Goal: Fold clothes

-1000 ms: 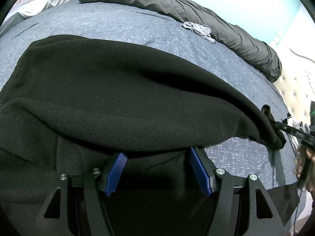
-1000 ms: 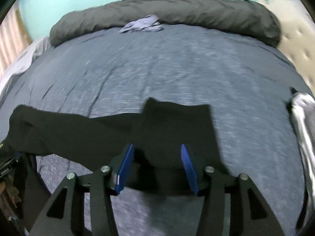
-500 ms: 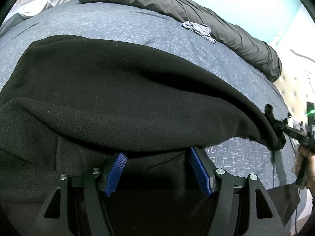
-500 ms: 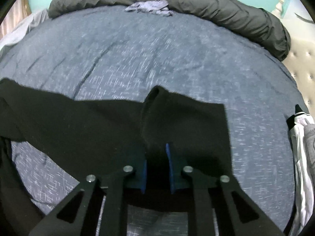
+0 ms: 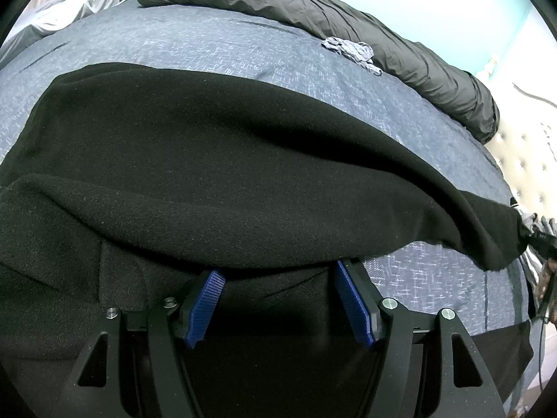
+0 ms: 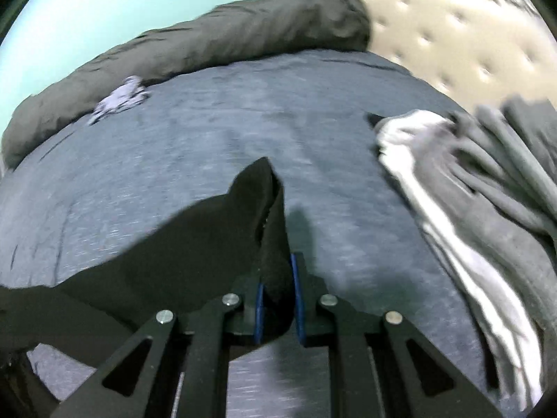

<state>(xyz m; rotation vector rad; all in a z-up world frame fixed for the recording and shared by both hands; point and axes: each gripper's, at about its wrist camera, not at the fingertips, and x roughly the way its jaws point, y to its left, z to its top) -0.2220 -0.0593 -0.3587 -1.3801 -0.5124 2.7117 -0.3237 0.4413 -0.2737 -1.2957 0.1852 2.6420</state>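
Observation:
A large black fleece garment (image 5: pixel 216 174) lies across the blue-grey bed (image 5: pixel 216 45). My left gripper (image 5: pixel 278 278) is open, its blue pads spread wide, with a fold of the garment draped over their tips. My right gripper (image 6: pixel 276 289) is shut on the end of the black garment (image 6: pixel 257 216) and holds it above the bed; the cloth stretches away to the left. In the left wrist view the garment's far end (image 5: pixel 501 230) is pulled out to the right, where the other gripper holds it.
A rolled dark grey duvet (image 5: pixel 313 10) (image 6: pixel 216 41) lies along the far side of the bed. A small crumpled grey cloth (image 5: pixel 351 48) (image 6: pixel 120 99) sits beside it. A white and grey pile of clothes (image 6: pixel 463 188) lies at the right, by the tufted headboard (image 6: pixel 463 35).
My right gripper has closed on the garment's end, lifted it and swung right toward the clothes pile. The garment is now stretched out further right. The left gripper has stayed open and still.

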